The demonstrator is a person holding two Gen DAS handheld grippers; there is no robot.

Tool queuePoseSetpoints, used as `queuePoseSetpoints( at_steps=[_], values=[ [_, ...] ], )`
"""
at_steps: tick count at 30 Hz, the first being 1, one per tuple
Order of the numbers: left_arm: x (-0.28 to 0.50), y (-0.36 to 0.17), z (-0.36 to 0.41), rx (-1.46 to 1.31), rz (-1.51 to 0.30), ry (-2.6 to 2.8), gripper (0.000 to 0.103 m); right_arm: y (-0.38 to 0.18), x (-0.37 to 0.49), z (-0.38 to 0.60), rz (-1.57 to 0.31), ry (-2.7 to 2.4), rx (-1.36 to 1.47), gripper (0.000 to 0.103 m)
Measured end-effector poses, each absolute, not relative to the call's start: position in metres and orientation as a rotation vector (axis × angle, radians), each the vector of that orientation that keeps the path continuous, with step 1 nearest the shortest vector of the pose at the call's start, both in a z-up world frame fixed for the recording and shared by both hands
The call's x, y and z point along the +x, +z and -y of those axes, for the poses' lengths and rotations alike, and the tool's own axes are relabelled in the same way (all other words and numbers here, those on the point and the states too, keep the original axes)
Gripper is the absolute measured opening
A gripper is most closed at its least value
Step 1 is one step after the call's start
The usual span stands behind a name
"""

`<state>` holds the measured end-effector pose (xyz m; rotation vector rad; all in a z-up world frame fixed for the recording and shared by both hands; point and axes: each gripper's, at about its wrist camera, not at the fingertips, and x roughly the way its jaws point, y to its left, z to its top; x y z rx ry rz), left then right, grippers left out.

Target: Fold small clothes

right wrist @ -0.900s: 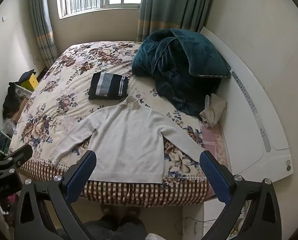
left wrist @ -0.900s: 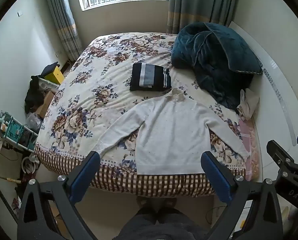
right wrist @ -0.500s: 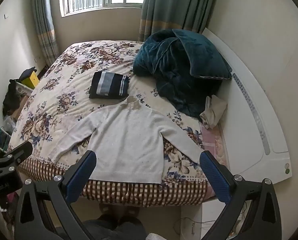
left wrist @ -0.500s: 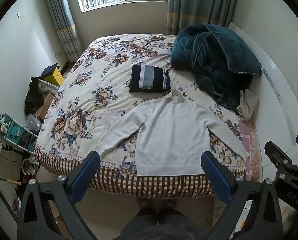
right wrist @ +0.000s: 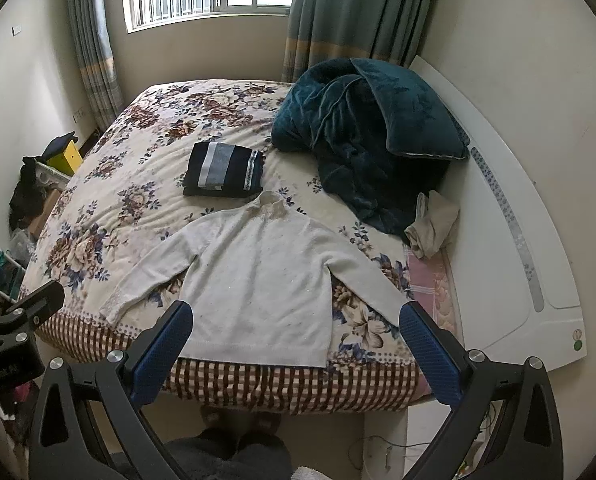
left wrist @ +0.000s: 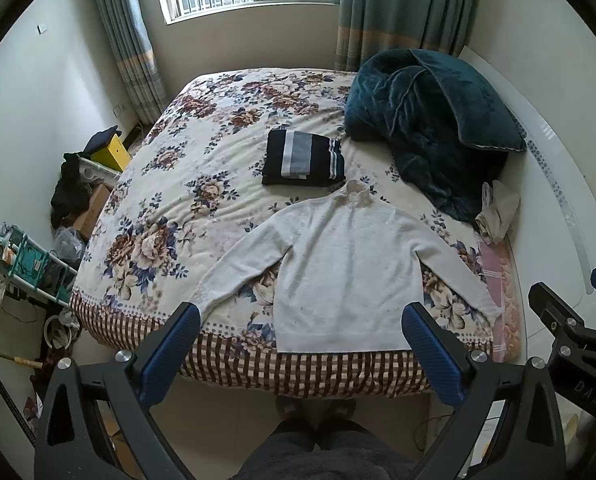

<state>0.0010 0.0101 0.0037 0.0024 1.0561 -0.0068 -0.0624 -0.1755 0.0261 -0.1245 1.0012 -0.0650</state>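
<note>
A white long-sleeved sweater [left wrist: 346, 276] lies flat, sleeves spread, at the near edge of the floral bed [left wrist: 201, 168]; it also shows in the right wrist view [right wrist: 257, 284]. A folded dark striped garment [left wrist: 302, 158] lies beyond its collar, also in the right wrist view [right wrist: 223, 176]. My left gripper [left wrist: 300, 344] is open and empty, held above the floor short of the sweater's hem. My right gripper [right wrist: 295, 344] is open and empty, likewise short of the hem.
A teal quilt [left wrist: 430, 128] is heaped at the bed's far right, with a beige cloth [left wrist: 498, 216] beside it. A white headboard [right wrist: 510, 240] runs along the right. Clutter and a rack [left wrist: 29, 264] stand on the left floor. My slippers [right wrist: 237, 416] show below.
Both grippers have drifted slightly, so the bed and sweater sit a little lower in view. Both remain open and empty. The clothes have not moved.
</note>
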Motion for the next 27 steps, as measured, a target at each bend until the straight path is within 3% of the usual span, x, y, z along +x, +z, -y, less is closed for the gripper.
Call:
queuePoseSetpoints(
  at_steps=[27],
  values=[
    [0.005,0.015,-0.010,-0.006,-1.040,-0.008,0.103,0.035,-0.063,0.170,-0.986,-0.062,-0.133,0.103]
  ],
)
